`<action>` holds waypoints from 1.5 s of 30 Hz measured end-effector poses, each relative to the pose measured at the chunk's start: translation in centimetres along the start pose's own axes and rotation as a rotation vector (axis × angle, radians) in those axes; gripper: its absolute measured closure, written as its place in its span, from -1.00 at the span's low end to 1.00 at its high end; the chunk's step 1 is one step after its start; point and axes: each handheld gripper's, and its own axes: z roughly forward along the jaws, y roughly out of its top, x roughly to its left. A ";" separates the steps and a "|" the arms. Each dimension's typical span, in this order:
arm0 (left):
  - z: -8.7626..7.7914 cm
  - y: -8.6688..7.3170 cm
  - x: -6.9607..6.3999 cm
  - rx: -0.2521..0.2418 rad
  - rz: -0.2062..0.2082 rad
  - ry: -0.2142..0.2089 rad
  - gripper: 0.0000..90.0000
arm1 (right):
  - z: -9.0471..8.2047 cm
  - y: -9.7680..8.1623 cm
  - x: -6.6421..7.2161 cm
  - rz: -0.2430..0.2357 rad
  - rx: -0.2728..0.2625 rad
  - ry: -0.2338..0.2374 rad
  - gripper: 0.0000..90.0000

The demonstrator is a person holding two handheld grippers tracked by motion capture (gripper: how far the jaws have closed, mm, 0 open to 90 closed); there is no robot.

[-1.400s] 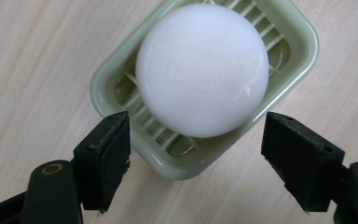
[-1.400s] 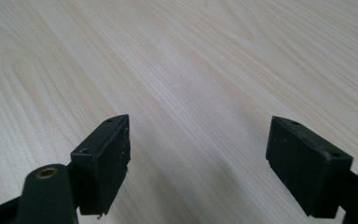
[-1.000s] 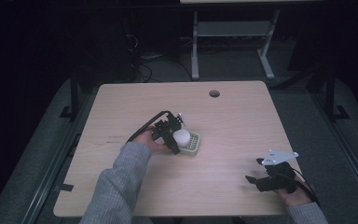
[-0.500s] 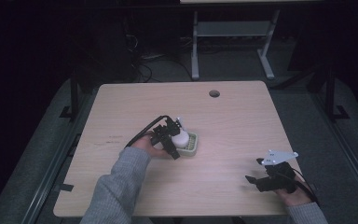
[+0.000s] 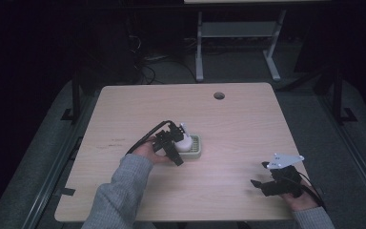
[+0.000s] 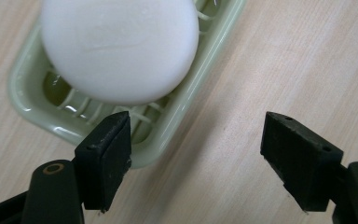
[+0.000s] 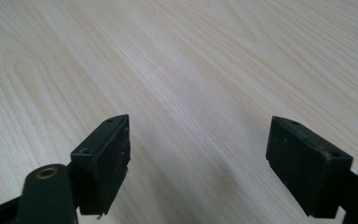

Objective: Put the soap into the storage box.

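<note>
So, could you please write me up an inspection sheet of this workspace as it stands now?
Surface: light wooden table, with a round hole near its far edge and faint dark marks at the left.
Job's things: white soap bar lying in a pale green slotted soap dish near the table's middle.
Clutter: nothing seen.
Grippers: left gripper open, jaws just short of the dish, touching nothing; right gripper open over bare wood at the near right.
Cables: black cable looping from the left gripper; more cables on the floor beyond the table.
Surroundings: dark room, grey metal stand behind the table.
</note>
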 end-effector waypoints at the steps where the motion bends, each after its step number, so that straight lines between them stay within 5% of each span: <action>1: -0.1 -0.1 0.0 -0.003 0.001 0.002 -0.47 | 0.0 0.0 0.0 0.000 0.003 0.000 -0.53; 45: -2.7 -4.8 -1.0 -0.096 -0.004 0.056 -0.48 | -0.2 -0.1 -0.3 0.022 0.002 -0.032 -0.53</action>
